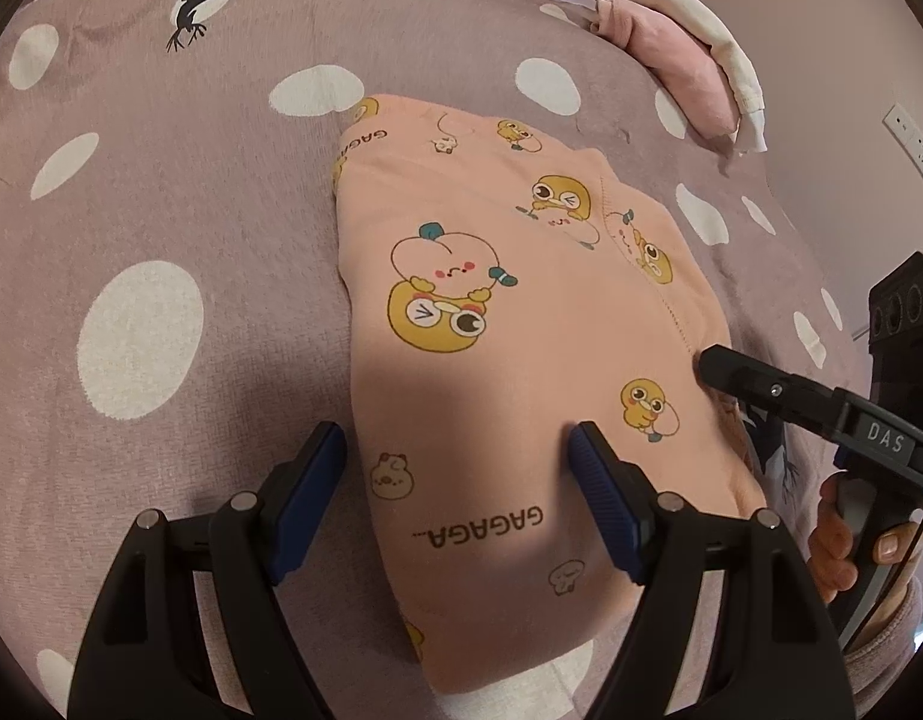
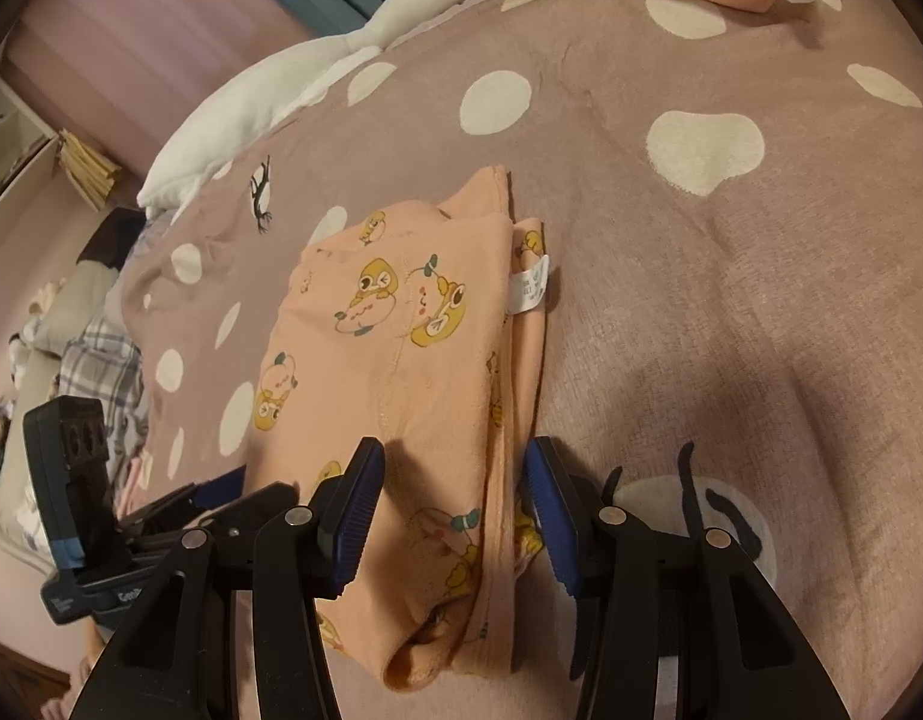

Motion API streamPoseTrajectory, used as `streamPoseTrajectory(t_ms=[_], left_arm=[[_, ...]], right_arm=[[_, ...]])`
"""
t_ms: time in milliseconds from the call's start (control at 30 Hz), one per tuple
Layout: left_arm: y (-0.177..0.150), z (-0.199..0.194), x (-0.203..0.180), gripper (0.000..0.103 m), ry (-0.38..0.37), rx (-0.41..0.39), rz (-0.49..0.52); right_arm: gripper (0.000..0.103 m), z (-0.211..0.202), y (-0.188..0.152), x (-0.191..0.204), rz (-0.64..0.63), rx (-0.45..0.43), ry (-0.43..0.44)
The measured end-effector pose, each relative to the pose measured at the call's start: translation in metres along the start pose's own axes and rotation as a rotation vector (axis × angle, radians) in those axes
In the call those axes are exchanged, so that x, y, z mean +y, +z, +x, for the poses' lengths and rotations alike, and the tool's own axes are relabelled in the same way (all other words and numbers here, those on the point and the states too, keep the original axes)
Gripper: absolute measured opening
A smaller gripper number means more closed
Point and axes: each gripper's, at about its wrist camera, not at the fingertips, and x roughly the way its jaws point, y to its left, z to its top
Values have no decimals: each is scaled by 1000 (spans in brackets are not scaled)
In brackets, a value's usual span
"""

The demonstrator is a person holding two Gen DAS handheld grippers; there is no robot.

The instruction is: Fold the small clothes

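peach-pink cotton garment with yellow cartoon ducks and "gagaga" lettering point(image 1: 521, 324) lies folded into a compact, layered rectangle on the mauve bedspread with white blotches point(image 1: 161, 180), a white care label point(image 2: 532, 287) poking out at one edge. it looks soft, light and limp — knit fabric that would sag and slide open if lifted by a single layer, so any hold is best taken across the whole stack at a folded edge, pinching every layer together.

the left gripper point(image 1: 458, 468) stands wide, its blue ribbed pads point(image 1: 605, 504) straddling the near end of the bundle; one pad rests on the cloth, the other sits over the bedspread just beside it, and nothing is clamped. the right gripper point(image 2: 455, 498) stands about half open around the thick side edge of the bundle, pads on either side of the layers but not visibly pressing — it holds nothing. in the left view its black finger tip touches the garment's side.

a folded pink and white pile point(image 1: 689, 60) sits well apart at the far side, and a white plush goose point(image 2: 317, 60) lies along the bed's edge. the fold seems nearly finished.
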Motion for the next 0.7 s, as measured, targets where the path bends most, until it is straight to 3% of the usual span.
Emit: streamPoseTrajectory(t_ms=[167, 400, 700], left_arm=[[2, 1, 2, 78, -30, 8, -22], [6, 2, 13, 78, -147, 27, -140], [14, 5, 14, 78, -190, 26, -188]], right_arm=[[49, 3, 2, -1, 5, 0, 9], [49, 9, 7, -2, 13, 9, 23], [49, 18, 14, -3, 36, 17, 53]])
